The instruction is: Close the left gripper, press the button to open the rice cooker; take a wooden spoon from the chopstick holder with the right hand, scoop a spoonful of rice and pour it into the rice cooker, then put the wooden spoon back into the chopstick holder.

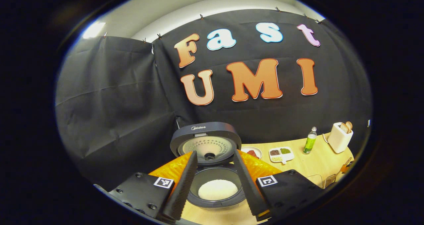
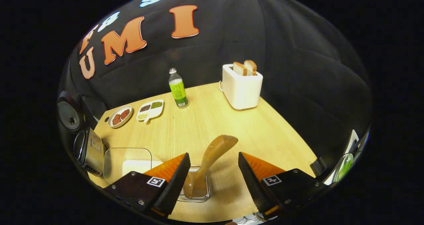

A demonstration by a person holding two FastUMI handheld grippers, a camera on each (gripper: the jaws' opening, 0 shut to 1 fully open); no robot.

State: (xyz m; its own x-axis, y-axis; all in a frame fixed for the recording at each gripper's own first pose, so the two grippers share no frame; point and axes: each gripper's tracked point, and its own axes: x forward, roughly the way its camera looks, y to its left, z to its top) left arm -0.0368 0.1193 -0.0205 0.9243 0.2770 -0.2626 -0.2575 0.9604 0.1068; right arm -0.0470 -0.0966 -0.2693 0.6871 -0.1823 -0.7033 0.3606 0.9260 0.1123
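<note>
Both grippers stand wide apart, holding nothing. Between the right gripper [image 2: 213, 163] fingers, the wooden spoon [image 2: 212, 158] leans in the chopstick holder [image 2: 196, 188]. Beyond the left gripper [image 1: 215, 162], the rice cooker [image 1: 212, 172] sits open, rice [image 1: 217, 189] inside.

rice [image 1: 217, 189] white | toaster [image 2: 242, 90] white | bottle [image 2: 178, 88] green | wooden spoon [image 2: 213, 157] tan
</note>
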